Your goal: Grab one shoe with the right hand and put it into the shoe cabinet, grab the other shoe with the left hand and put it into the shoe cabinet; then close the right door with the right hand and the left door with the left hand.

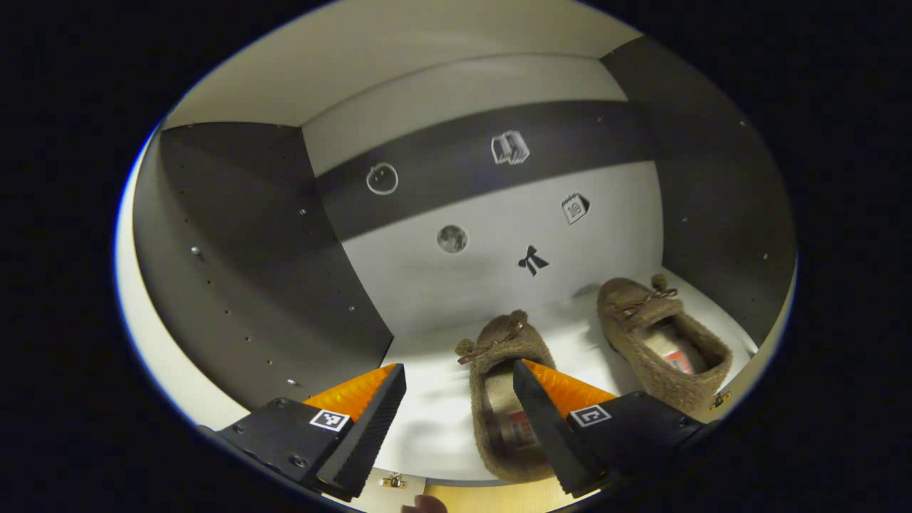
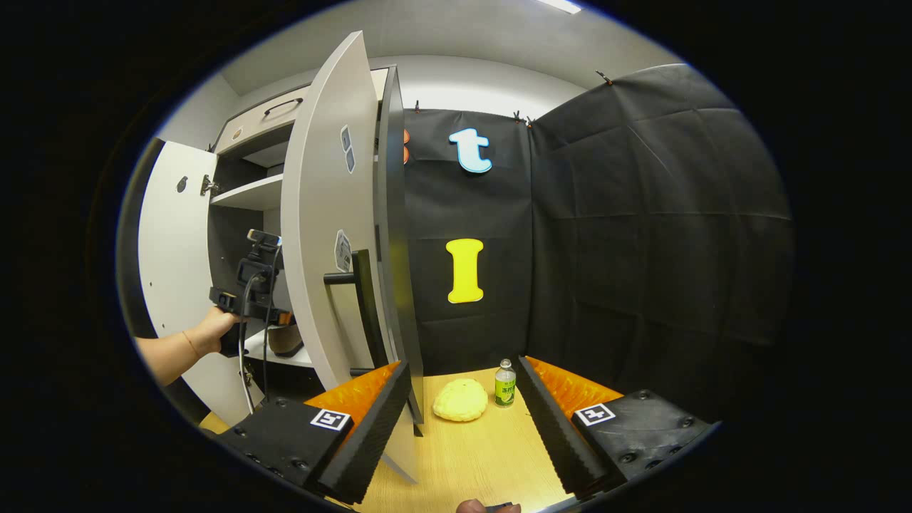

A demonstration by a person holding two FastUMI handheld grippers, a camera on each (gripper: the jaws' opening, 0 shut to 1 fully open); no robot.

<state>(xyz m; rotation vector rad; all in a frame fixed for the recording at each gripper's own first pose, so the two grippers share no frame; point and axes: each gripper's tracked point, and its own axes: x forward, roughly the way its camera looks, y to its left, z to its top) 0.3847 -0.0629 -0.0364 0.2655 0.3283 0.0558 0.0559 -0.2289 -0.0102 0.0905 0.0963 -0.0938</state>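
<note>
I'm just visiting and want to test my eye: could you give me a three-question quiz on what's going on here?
1. True or false: both shoes already sit on the cabinet shelf.
2. The left claw is: A) shut on a shoe, B) open, C) shut on nothing.
3. What stands beside the yellow lump on the floor?

Key
1. True: the near shoe and the far shoe both rest there.
2. B.
3. A small green bottle.

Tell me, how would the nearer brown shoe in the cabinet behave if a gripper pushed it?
The nearer shoe looks fuzzy and soft, so it would probably dent rather than resist. It lies flat on the shelf, so it would likely slide, not tip.
</note>
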